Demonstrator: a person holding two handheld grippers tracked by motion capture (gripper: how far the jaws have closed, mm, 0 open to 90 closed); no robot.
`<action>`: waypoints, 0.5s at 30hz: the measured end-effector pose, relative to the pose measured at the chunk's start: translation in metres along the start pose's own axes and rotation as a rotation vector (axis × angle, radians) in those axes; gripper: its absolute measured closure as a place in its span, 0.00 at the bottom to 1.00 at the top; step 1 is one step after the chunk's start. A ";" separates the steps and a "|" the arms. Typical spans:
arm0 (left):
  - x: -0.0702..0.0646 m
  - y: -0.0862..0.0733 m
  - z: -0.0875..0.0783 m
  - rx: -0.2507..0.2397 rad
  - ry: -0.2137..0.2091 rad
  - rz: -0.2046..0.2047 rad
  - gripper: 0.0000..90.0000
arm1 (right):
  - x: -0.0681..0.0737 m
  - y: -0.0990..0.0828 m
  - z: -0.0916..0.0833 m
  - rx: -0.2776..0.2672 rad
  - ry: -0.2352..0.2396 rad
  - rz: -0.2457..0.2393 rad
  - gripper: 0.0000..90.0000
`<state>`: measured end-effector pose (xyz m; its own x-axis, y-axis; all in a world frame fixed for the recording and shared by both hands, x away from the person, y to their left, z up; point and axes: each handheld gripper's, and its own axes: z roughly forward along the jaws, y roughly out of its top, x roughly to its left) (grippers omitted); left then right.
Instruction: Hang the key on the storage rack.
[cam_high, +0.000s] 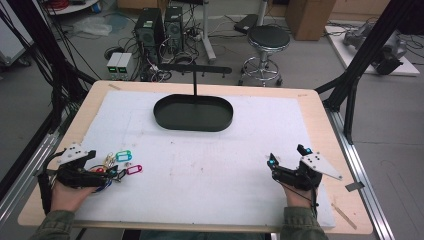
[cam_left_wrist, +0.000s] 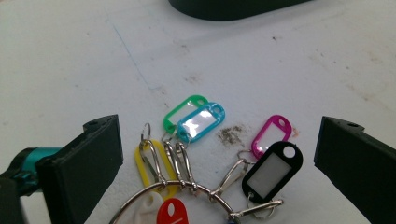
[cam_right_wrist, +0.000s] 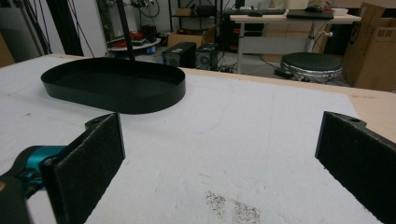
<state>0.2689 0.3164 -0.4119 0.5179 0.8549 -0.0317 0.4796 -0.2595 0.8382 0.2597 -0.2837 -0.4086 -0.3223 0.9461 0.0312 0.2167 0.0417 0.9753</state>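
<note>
At the near left of the white-covered bench (cam_high: 210, 165), our left gripper (cam_left_wrist: 215, 154) hangs over a bunch of coloured plastic key tags on a steel ring (cam_left_wrist: 187, 186). Its jaws stand wide apart on either side of the bunch and grip nothing. The tags lie flat and fanned out: yellow, green, blue, pink, black, with red and white ones at the near edge. We judge the work barely begun: the bunch is not yet picked up. Farther off, at the middle of the bench, the black oval metal tray with an upright hanging post (cam_high: 193, 113) holds nothing. At the near right, our right gripper (cam_right_wrist: 219, 154) rests low with jaws equally wide and empty.
</note>
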 end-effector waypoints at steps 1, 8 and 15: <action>0.000 0.000 0.000 0.000 0.000 0.000 0.02 | 0.000 0.000 0.000 -0.001 0.001 0.001 0.00; -0.009 0.000 0.007 0.058 -0.030 0.028 0.02 | 0.000 0.000 0.000 0.001 -0.001 -0.002 0.00; -0.016 -0.001 0.016 0.126 -0.040 0.076 0.02 | 0.000 0.000 0.001 0.000 -0.002 -0.006 0.00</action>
<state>0.2712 0.2964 -0.4213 0.5829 0.8125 0.0053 0.5219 -0.3793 0.7640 0.2602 -0.2837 -0.4089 -0.3213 0.9467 0.0250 0.2152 0.0473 0.9754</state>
